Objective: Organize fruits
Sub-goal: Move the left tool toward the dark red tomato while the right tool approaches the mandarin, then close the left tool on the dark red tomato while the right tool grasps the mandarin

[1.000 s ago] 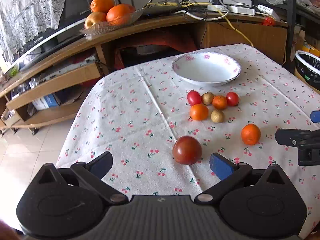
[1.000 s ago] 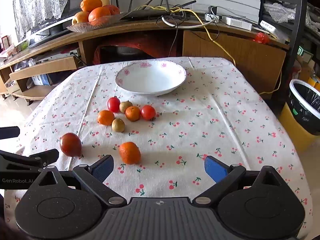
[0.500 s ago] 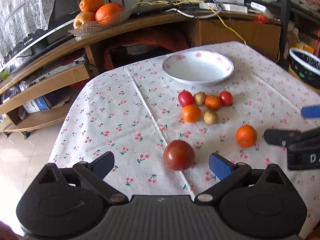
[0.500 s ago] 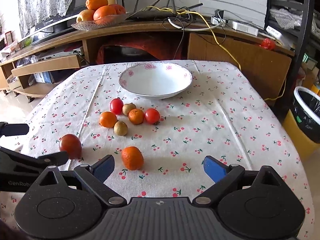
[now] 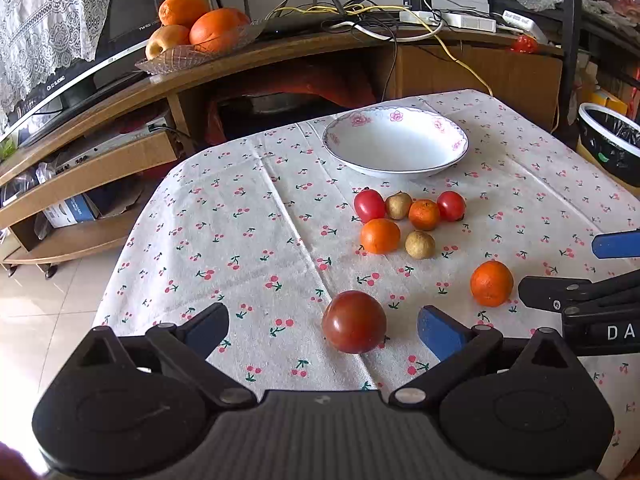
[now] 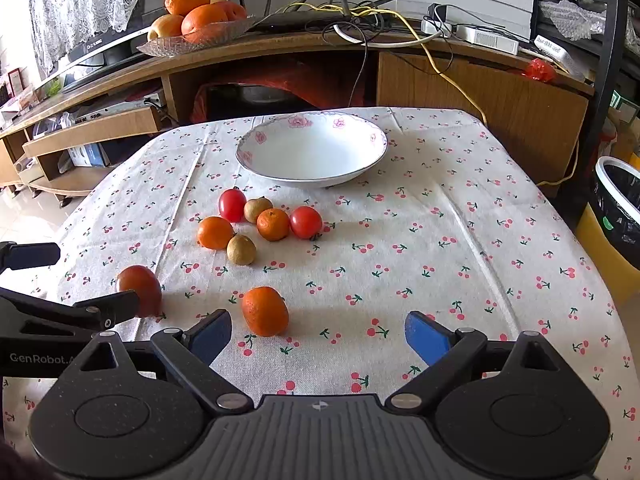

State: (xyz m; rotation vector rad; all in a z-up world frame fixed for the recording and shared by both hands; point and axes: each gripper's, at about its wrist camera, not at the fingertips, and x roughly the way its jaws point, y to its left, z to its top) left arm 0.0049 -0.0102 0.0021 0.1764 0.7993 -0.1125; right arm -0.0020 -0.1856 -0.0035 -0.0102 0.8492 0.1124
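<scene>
A white bowl (image 5: 396, 144) (image 6: 312, 148) with pink flowers stands empty at the far side of the cherry-print tablecloth. In front of it lies a cluster of small fruits (image 5: 404, 220) (image 6: 260, 224): two red tomatoes, two oranges, two brown ones. A large dark red tomato (image 5: 354, 322) (image 6: 140, 290) sits between the open fingers of my left gripper (image 5: 324, 326), nearer its right finger. A lone orange (image 6: 265, 311) (image 5: 491, 283) lies just ahead of my right gripper (image 6: 318, 334), which is open, near its left finger.
A wooden TV stand (image 5: 240, 60) behind the table carries a glass dish of oranges (image 5: 196, 36) and tangled cables. A lined waste bin (image 6: 618, 208) stands at the right. The table edge (image 5: 132, 240) drops to tiled floor at the left.
Both grippers have shifted slightly; the dark tomato now sits deeper between the left fingers, and the lone orange has come closer to the right gripper's left finger. No fruit has moved on the cloth.
</scene>
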